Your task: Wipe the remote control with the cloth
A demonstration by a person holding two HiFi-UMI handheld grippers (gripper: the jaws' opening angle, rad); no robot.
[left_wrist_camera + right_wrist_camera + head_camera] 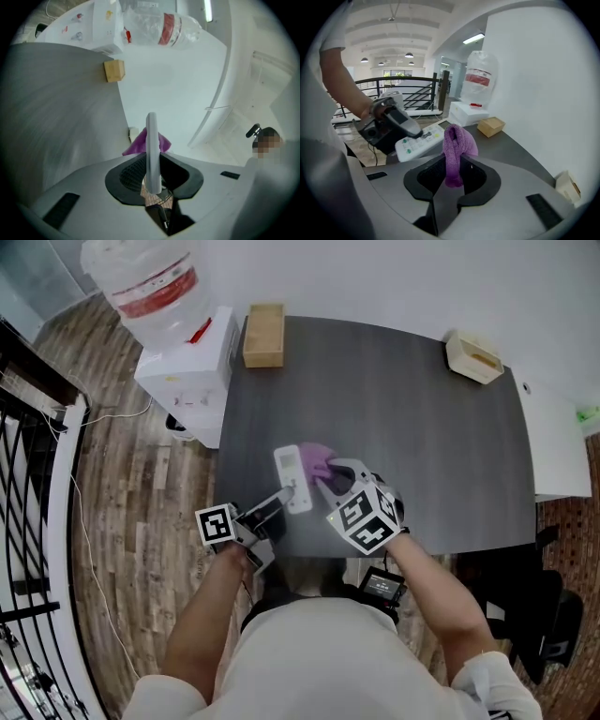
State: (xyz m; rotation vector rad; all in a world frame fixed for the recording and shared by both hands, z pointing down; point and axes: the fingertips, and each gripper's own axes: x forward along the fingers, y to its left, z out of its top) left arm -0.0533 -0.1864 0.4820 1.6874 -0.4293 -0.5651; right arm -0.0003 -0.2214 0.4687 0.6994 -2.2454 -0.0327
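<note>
Left gripper (pixel 289 497): fingers narrow, clamped on the 6 o'clock end of the remote control (pixel 292 472). Right gripper (pixel 330 480): fingers pinch the purple cloth (pixel 319 461), just beside the remote at 3 o'clock, near the desk's (pixel 422 427) 6 o'clock edge.

Tight grips: left claw (pixel 152 161), right claw (pixel 454 164)

Left tongs (pixel 287 495), right tongs (pixel 328 472): pale grey moulded shells, black recessed pockets. Each carries a white cube (pixel 217 524) printed with black square markers. Light short-sleeved top (pixel 309 652), lower centre of head view.
</note>
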